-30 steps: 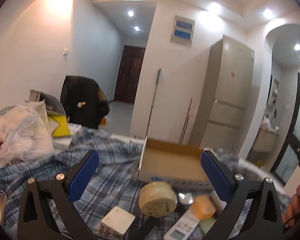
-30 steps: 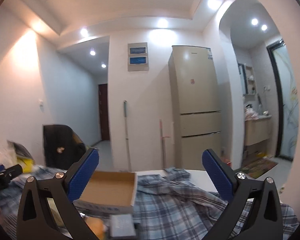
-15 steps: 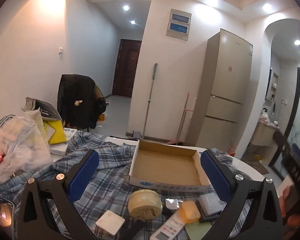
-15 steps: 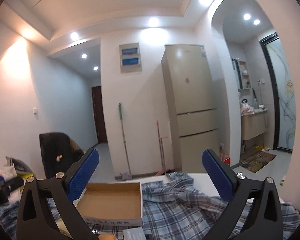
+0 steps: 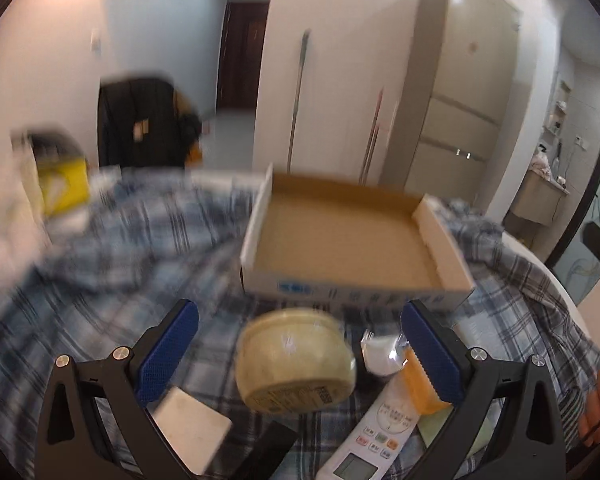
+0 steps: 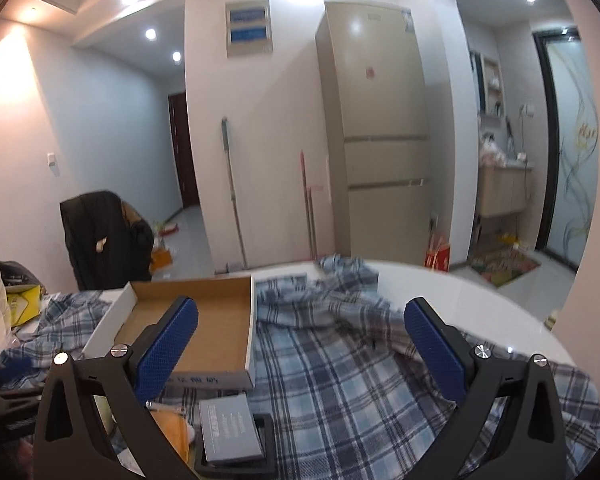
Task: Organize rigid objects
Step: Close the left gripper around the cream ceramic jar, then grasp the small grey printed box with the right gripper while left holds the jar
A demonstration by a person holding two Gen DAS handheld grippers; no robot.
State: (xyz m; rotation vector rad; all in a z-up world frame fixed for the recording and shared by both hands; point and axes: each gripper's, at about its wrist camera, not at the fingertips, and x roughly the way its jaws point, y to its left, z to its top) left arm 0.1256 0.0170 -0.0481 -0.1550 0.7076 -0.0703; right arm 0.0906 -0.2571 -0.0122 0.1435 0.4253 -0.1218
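Your left claw [image 5: 296, 344] is spread wide, empty; the round cream tub [image 5: 296, 364] sits between its fingers at lower centre, below the cardboard tray [image 5: 340, 236]. Your right claw [image 6: 300, 340] gapes empty, the tray behind its left finger.

1. Left wrist view: the left part is motion-blurred; the plaid cloth [image 5: 100, 264] and yellow item [image 5: 62, 186] lack detail.
2. The remote control [image 5: 374, 436] is cut off by the bottom edge.
3. The box label [image 6: 196, 380] is illegible.

Bright ceiling spotlights, glare, left view motion-blurred, fisheye-bent edges
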